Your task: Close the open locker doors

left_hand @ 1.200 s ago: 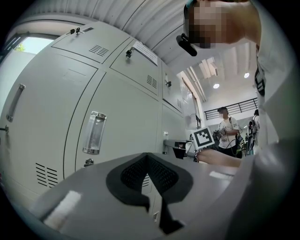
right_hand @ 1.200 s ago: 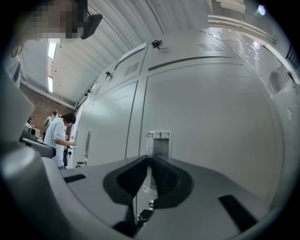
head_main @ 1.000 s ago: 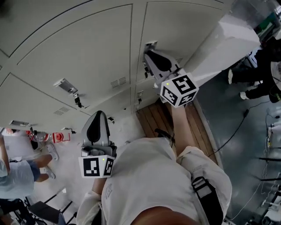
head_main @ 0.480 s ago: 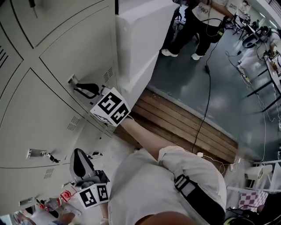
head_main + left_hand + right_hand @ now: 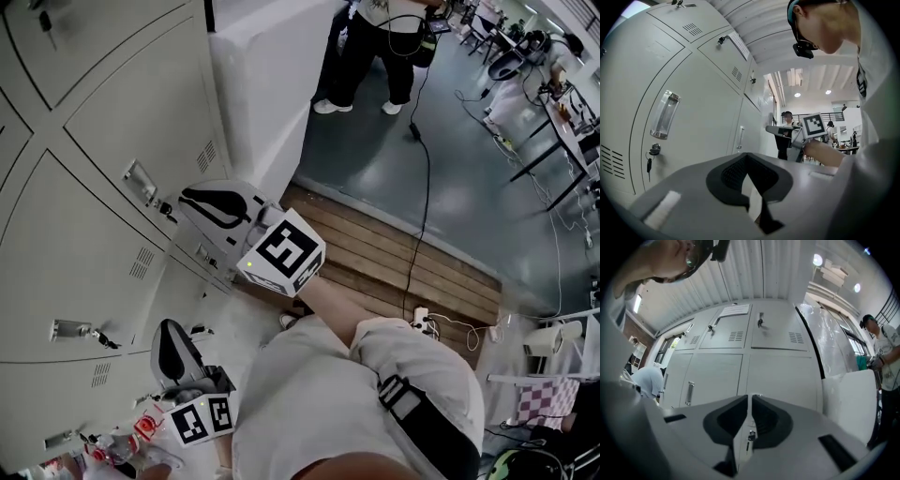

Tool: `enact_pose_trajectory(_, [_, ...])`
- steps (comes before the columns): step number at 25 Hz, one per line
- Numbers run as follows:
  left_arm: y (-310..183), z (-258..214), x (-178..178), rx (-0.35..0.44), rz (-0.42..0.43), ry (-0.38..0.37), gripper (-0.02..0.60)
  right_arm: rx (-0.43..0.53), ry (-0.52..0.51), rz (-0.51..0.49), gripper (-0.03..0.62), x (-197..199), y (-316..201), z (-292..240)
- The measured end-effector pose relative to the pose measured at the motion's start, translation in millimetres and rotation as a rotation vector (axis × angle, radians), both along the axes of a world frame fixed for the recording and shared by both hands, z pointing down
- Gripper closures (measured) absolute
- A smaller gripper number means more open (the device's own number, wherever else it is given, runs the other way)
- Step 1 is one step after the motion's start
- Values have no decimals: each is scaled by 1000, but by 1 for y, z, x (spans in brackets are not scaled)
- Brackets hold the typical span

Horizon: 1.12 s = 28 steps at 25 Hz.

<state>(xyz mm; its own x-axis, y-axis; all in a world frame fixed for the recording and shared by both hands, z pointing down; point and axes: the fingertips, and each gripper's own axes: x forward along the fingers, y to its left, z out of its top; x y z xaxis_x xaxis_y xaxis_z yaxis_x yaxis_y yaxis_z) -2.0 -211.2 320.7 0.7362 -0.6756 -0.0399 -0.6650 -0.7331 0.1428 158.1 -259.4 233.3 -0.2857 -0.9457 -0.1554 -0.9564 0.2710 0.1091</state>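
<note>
Locker doors [image 5: 112,122] are seen along the left of the head view, and all appear to lie flush with their frames (keys [image 5: 105,339] hang from some of the locks). The right gripper [image 5: 197,199] is held near one door's handle [image 5: 141,183] but apart from it. Its jaws are set almost together, with only a thin slit between them and nothing gripped. The left gripper [image 5: 171,333] is held lower, by the bottom doors, its jaws likewise narrowed and empty. A wooden platform [image 5: 403,267] is seen beside the lockers.
</note>
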Motion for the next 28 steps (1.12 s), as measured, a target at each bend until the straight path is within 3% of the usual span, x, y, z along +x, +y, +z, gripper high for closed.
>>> enact_pose_trajectory(12, [57, 17, 12, -9, 80, -46, 589, -77, -131, 51, 579, -4, 120, 51])
enact_pose_trajectory(19, [94, 22, 49, -28, 89, -54, 589, -169, -165, -20, 579, -2, 157, 87])
enact_pose_trajectory(28, [145, 23, 117, -52, 97, -20, 589, -213, -145, -64, 579, 46, 205, 95])
